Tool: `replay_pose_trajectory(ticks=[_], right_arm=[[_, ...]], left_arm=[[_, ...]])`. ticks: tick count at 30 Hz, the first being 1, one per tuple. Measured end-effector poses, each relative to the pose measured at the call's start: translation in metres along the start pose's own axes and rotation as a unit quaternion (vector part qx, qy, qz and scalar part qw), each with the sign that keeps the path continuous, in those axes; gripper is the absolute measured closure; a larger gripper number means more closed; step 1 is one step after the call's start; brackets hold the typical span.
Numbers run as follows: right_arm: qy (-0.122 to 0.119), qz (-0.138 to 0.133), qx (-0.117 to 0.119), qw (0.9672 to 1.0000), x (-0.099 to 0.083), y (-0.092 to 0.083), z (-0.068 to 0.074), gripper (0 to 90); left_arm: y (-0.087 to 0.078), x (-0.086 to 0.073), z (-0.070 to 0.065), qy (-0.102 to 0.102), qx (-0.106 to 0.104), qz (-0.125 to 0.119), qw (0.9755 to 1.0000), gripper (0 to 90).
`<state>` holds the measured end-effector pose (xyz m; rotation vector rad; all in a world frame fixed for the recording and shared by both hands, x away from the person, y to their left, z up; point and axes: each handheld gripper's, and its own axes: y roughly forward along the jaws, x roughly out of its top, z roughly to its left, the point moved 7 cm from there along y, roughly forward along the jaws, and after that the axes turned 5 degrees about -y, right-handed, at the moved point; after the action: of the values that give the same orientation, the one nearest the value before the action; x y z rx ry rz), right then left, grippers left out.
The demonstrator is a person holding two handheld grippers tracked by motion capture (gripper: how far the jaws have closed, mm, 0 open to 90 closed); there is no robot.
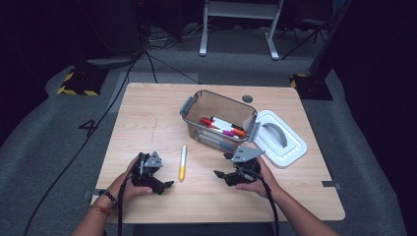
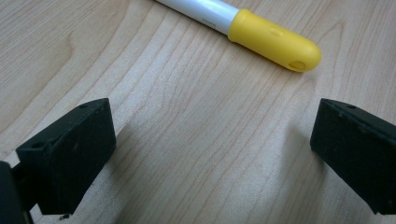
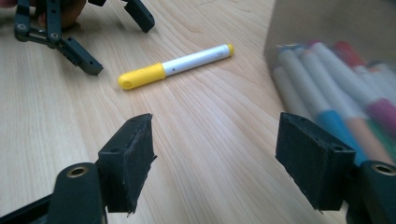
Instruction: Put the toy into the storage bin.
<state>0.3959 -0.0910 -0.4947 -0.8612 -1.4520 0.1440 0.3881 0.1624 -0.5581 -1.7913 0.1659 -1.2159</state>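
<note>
Pick-up step, by my read: yellow marker [image 1: 182, 162] lies loose on the desk [image 1: 147, 123] between both tongs, left [image 1: 164, 186] and right [image 1: 220, 174] both released, empty; next, straddle it, clench, carry to the bin [image 1: 219, 118].

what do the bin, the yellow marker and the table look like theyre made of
Bin: likely smoky clear plastic, since the markers inside show through its wall. Yellow marker: smooth plastic, with a soft sheen on its cap. Table: pale wood or wood-look laminate, with visible grain lines.
</note>
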Motion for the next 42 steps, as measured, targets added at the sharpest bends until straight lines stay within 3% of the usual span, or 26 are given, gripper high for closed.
replay_pose_trajectory(ticks=[2, 3, 8, 15, 28, 37, 42], right_arm=[[-0.001, 0.001, 0.002, 1.0, 0.001, 0.005, 0.001, 28.3], [-0.008, -0.001, 0.006, 0.9999, 0.008, 0.02, 0.006, 28.1], [-0.012, -0.003, 0.023, 0.9997, 0.021, 0.051, 0.018, 28.0], [-0.011, 0.007, 0.035, 0.9993, 0.028, 0.082, 0.027, 28.0], [-0.006, 0.022, 0.03, 0.9993, 0.037, 0.116, 0.033, 26.7], [0.003, 0.025, 0.014, 0.9996, 0.04, 0.118, 0.027, 26.6], [-0.006, 0.033, 0.012, 0.9994, 0.041, 0.123, 0.031, 26.7]], left_arm=[[0.0, 0.0, 0.0, 0.0, 0.0, 0.0, 1.0, 0.5], [0.0, 0.0, 0.0, 0.0, 0.001, 0.0, 1.0, 0.5], [0.0, 0.0, 0.0, -0.001, 0.001, 0.0, 1.0, 0.5], [0.0, 0.0, 0.0, -0.001, 0.001, 0.0, 1.0, 0.5], [0.0, 0.0, 0.0, 0.0, 0.0, 0.0, 1.0, 0.5], [0.0, 0.0, 0.0, 0.0, 0.0, 0.0, 1.0, 0.5], [0.0, 0.0, 0.0, 0.0, 0.0, 0.0, 1.0, 0.4]])
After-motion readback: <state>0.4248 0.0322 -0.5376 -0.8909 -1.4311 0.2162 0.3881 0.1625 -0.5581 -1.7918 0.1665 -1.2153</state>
